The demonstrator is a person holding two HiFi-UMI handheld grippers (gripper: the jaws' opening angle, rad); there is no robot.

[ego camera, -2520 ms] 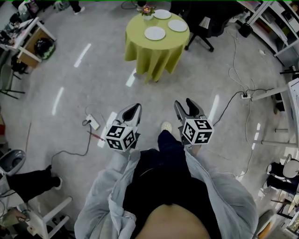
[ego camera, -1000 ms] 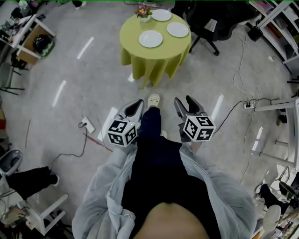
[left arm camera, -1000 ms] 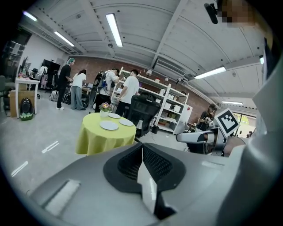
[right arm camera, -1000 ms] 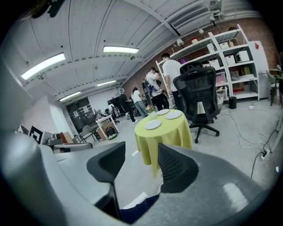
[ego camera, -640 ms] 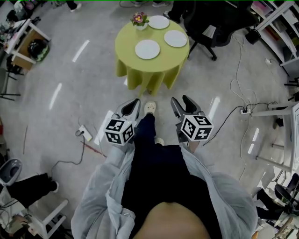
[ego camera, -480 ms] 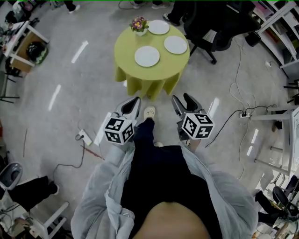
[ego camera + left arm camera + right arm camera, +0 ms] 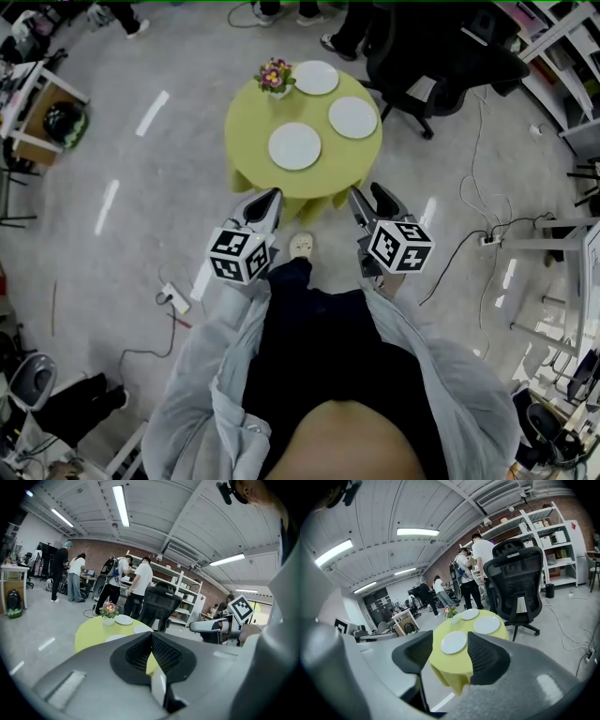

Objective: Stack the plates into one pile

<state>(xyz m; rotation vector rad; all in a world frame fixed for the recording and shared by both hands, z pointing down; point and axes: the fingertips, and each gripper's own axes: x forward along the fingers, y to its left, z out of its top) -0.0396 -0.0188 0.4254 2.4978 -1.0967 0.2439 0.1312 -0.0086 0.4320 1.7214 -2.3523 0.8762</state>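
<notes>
Bottom of the head view, my body: grey sleeves point(image 7: 216, 375) and dark trousers fill the lower centre, and one pale shoe point(image 7: 301, 246) shows on the floor between my two tools.
Left tongs point(image 7: 271, 195): clenched, the pads meeting at their tips with nothing between them; I hold them in the air left of centre, marker cube toward me, tips toward the table.
Right tongs point(image 7: 370, 195): released, the jaws standing apart and empty; in the right gripper view the nearest plate shows far off through the gap.
Floor: grey, with a white power strip point(image 7: 175, 300) and its cable at lower left and another cable point(image 7: 469, 244) trailing at right.
Table point(image 7: 248, 122): round, under a yellow-green cloth, upper centre of the head view; neither pair of tongs touches it.
Nearest plate point(image 7: 294, 146): white, flat on the cloth, on the side of the table toward me.
Second plate point(image 7: 353, 117): up and to the right of the nearest one, apart from it.
Third plate point(image 7: 316, 77): at the table's far edge, apart from both others; all three lie singly.
Flower pot point(image 7: 274, 75): pink and yellow blooms, just left of the third plate.
Office chair point(image 7: 441, 66): black, upper right, just past the table.
People point(image 7: 70, 573): standing at benches along the back wall in the left gripper view.
Shelving point(image 7: 553, 531): white racks at the upper right of the right gripper view.
</notes>
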